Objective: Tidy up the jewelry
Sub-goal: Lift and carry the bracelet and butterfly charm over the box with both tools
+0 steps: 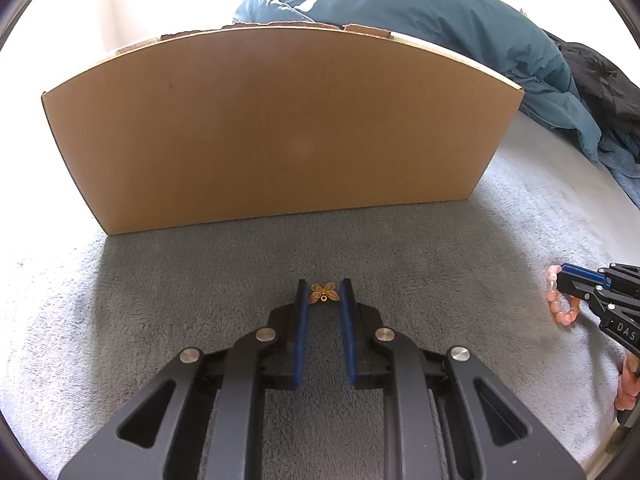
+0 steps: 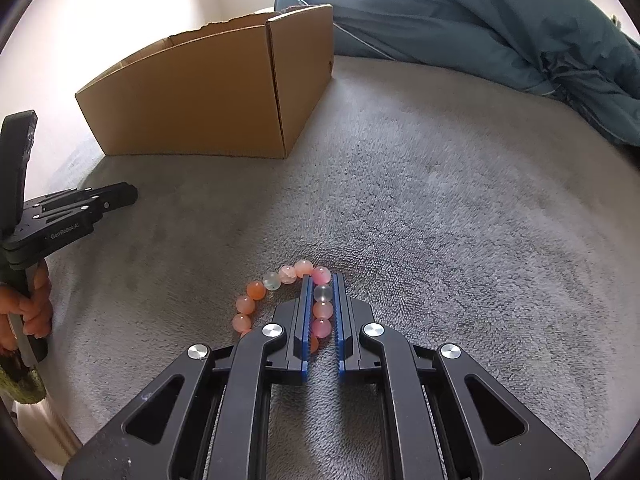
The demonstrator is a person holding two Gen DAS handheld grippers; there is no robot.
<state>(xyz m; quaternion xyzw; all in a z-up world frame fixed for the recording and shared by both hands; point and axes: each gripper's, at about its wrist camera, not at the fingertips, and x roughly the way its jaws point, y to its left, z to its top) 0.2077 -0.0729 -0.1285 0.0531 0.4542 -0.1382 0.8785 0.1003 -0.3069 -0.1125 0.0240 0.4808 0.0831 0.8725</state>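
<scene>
The small gold filigree butterfly charm [image 1: 323, 293] sits between the tips of the left gripper [image 1: 323, 290], whose 2 blue-padded fingers [image 1: 303, 312] stand narrow and appear to pinch its wings. Charm and fingertips hang just in front of the brown cardboard box [image 1: 276, 128], low against its near wall, with the grey fleece blanket [image 1: 160, 300] underneath. Off to the right of the box, the pink, orange and clear beaded bracelet [image 2: 280, 292] lies on the same blanket. The right gripper [image 2: 323, 280] has its fingers closed narrow on 1 side of the loop, so a run of beads lies lengthwise between the pads while the rest curls out to their left. The left gripper is the one nearer the box, so I judge the charm must go up over the wall in front of it. A teal duvet [image 2: 480, 20] is heaped beyond the box.
</scene>
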